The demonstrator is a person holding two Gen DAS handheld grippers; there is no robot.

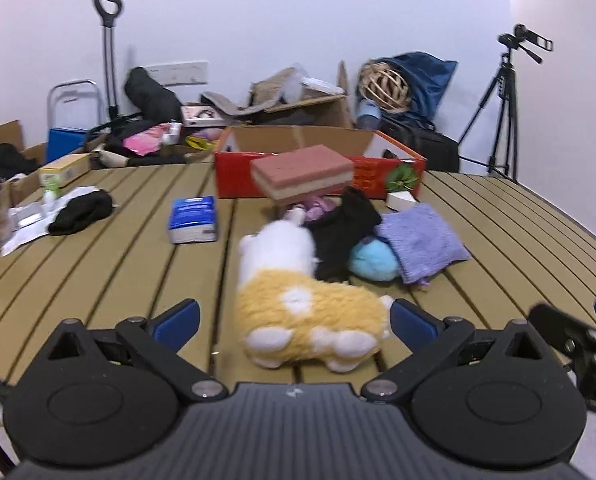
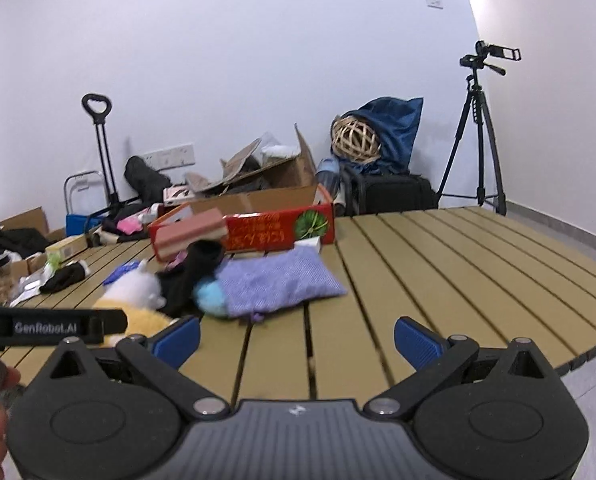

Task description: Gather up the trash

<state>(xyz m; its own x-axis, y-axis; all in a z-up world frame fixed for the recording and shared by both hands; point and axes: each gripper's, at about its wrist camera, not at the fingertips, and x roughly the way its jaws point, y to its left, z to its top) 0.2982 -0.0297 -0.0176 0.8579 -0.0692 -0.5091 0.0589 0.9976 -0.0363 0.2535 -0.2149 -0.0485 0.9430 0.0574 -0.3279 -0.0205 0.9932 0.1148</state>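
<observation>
plush, light yellow-and-white toy [image 1: 306,312] between wide-open, empty left tongs [image 1: 293,320]; grip across soft midbody. right tongs [image 2: 295,340] wide open, empty above counter [image 2: 438,272].

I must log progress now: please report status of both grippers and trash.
Left gripper open, plush toy between fingers. Right gripper open, empty. Tissue pack untouched on table.

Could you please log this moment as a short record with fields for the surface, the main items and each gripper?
surface: slatted wooden table
nearest item: yellow and white plush toy, lying between the open fingers of the left gripper
pile behind it: black cloth, blue plush, purple towel
box: red cardboard box, open
other: tissue pack
right gripper: open, empty, above bare table
</observation>
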